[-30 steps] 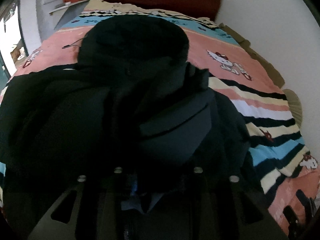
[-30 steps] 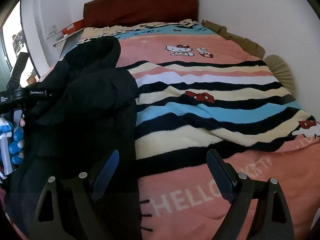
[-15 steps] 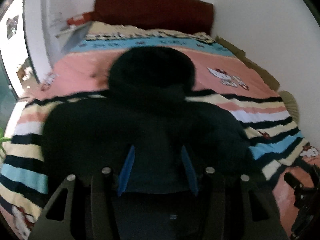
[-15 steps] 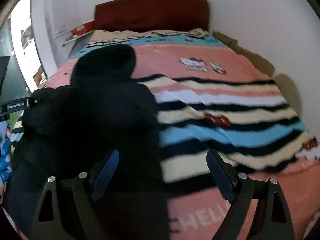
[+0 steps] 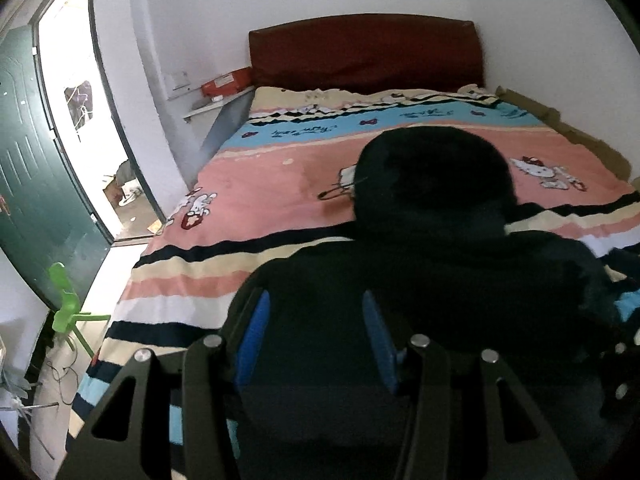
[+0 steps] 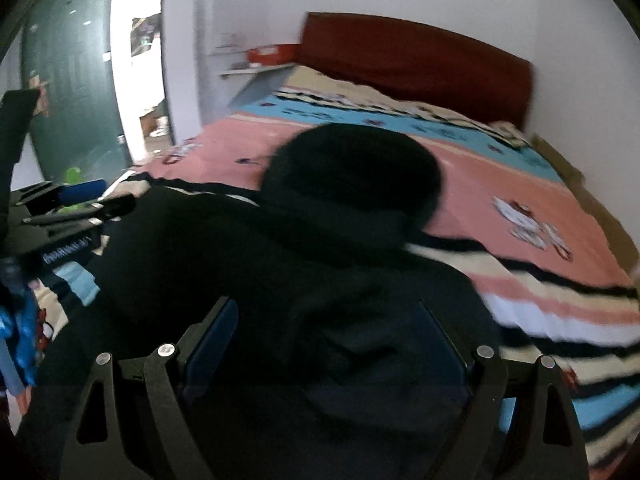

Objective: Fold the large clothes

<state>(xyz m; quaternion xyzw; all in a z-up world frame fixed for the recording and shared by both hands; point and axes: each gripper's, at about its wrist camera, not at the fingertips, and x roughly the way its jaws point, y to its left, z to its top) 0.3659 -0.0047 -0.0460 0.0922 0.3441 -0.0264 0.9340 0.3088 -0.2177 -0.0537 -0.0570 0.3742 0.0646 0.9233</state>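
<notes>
The black hooded jacket (image 5: 420, 280) lies on the bed (image 5: 256, 184) with its hood (image 5: 432, 176) toward the far headboard (image 5: 364, 54) and its body bunched toward me, on the near middle of the striped blanket. From what I see, the sides look gathered in over the middle, so I judge a first fold is in; the cloth is too dark for me to make out the creases. It is still lumpy and long, so I reckon the hood and the lengthwise fold are left.

My left gripper (image 5: 316, 336) hangs over the near hem, its jaws half parted and just released wider, with no cloth pinched between the blue pads (image 5: 252, 336). My right gripper (image 6: 328, 344) stands wide open over the jacket's right shoulder, grasping nothing. At left a green door (image 5: 36, 184) stands open.
</notes>
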